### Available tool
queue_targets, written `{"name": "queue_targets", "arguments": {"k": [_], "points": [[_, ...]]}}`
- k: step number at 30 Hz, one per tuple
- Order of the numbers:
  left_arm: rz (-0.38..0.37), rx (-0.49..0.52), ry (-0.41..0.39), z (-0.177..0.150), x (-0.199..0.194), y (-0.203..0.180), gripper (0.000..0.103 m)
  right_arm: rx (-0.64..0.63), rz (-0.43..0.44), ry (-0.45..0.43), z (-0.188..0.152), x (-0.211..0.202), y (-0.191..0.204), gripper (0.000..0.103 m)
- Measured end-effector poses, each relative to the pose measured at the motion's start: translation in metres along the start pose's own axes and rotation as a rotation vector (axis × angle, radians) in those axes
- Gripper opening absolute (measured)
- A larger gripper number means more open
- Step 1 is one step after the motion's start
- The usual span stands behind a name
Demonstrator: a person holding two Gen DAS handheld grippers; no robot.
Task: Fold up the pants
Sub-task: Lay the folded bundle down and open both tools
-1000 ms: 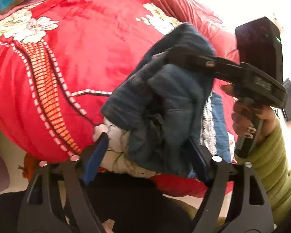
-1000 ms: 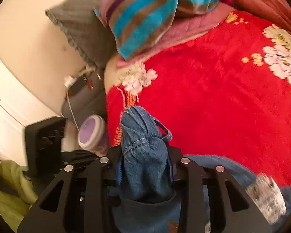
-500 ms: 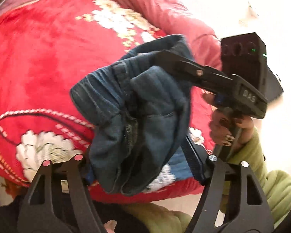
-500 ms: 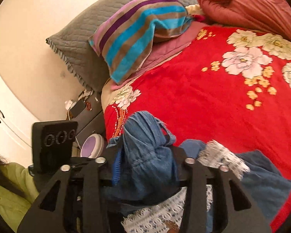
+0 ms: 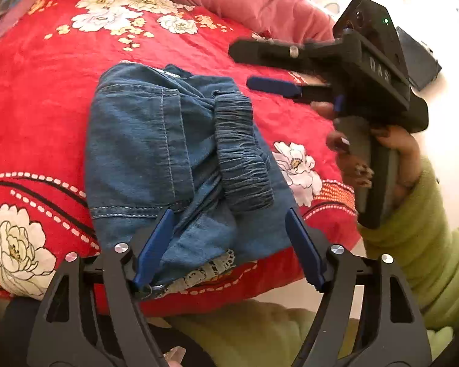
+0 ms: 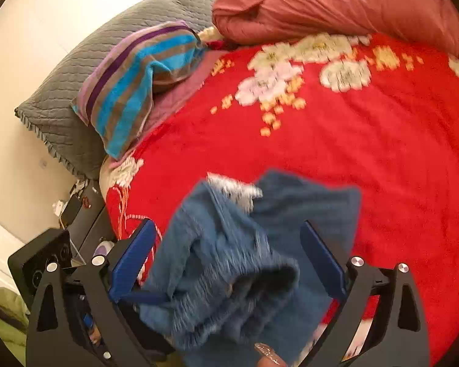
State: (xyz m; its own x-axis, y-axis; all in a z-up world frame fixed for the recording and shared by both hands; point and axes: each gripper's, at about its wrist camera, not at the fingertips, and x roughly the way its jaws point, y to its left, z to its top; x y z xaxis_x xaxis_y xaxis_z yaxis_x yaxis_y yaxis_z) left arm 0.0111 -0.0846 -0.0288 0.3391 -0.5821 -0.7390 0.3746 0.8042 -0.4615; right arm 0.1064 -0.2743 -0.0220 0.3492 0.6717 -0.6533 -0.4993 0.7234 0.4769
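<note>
the pants (image 5: 174,165) lie in a folded bundle on the red blanket (image 5: 46,98), near its front edge. the elastic waistband (image 5: 244,153) sits on top of the bundle, right of the stitched pocket panel. white lace trim (image 5: 205,270) shows at the bundle's near edge.

left gripper (image 5: 229,214): jaws released and spread wide. the blue pads (image 5: 153,247) flank the near end of the bundle. the left pad touches or overlaps the denim edge; the right pad stands clear of the fabric.

right gripper (image 5: 241,67): jaws released, with a visible gap between the two fingers. it hangs above the blanket, beyond the far right corner of the bundle and apart from it. the right hand (image 5: 391,153), in a green sleeve, grips its handle.

in the right wrist view the pants (image 6: 244,260) appear blurred between the spread pads (image 6: 131,260) of the right gripper (image 6: 226,226). whether any pad touches the cloth there cannot be told.

a striped pillow (image 6: 137,85) rests on a grey pillow (image 6: 67,101) at the head of the bed. a pink quilt (image 6: 336,3) lies bunched along the far edge.
</note>
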Motion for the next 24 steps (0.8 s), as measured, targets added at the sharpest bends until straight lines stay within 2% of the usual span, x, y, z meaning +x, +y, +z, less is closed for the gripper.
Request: {"name": "queue_targets", "arguments": {"k": [4,6,9,12,14,16,19,21,24], "points": [[-0.002,-0.002,0.0,-0.002,-0.003,0.0,0.069,0.017,-0.08,0.073,-0.015,0.013,-0.004,0.094],[0.004,-0.002,-0.001,-0.004,-0.003,-0.001,0.069,0.007,-0.054,0.114,-0.02,0.023,-0.002,0.049],[0.013,0.005,-0.005,-0.006,-0.006,-0.004,0.07,-0.044,-0.034,0.09,-0.019,0.014,0.012,0.043],[0.004,-0.002,-0.009,-0.005,-0.006,-0.003,0.07,-0.077,-0.069,0.064,-0.018,0.004,0.015,0.042],[0.001,-0.001,-0.008,-0.006,-0.005,-0.004,0.07,-0.088,-0.139,0.092,-0.022,0.01,0.009,0.042],[0.005,0.006,-0.005,-0.009,-0.005,-0.005,0.07,-0.068,-0.169,0.115,-0.027,0.019,0.002,0.043],[0.009,0.009,-0.007,-0.011,-0.007,-0.005,0.07,-0.028,-0.167,0.109,-0.031,0.022,-0.006,0.049],[0.008,0.005,-0.011,-0.011,-0.01,-0.004,0.07,-0.01,-0.181,0.097,-0.03,0.019,-0.007,0.063],[0.011,0.003,-0.022,-0.011,-0.016,-0.004,0.07,-0.02,-0.186,0.053,-0.027,0.006,0.0,0.072]]}}
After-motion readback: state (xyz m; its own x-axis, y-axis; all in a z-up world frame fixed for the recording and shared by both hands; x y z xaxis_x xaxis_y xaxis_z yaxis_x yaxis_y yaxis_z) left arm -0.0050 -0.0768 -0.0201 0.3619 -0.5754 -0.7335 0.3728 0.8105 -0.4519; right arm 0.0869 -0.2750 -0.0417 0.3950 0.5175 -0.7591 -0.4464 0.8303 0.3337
